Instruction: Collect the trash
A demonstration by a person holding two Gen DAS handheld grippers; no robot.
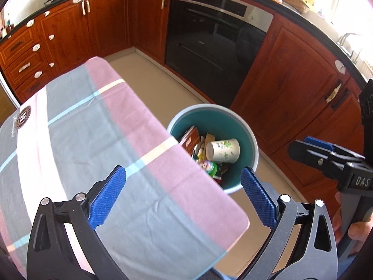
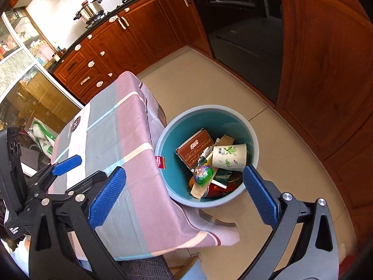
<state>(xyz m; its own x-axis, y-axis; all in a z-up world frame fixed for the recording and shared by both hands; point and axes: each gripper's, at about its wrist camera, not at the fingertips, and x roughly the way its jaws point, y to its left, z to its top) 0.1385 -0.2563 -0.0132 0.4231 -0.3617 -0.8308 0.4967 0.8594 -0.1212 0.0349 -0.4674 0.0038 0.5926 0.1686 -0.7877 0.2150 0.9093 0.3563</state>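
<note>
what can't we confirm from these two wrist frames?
- Bottom of the bin: both views, buried under the paper cup, brown box and wrappers.
- Bin's near side: left wrist view, cut off by the table cloth.
- Small red tag at the cloth edge: right wrist view, print too small.
- Floor under the table: hidden by cloth.

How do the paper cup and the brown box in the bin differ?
The paper cup is white with green prints and round; the brown box is flat and rectangular. The paper cup lies on its side on top of the heap, whereas the brown box leans tilted against the bin wall, partly under wrappers. Both are inside the bin.
</note>
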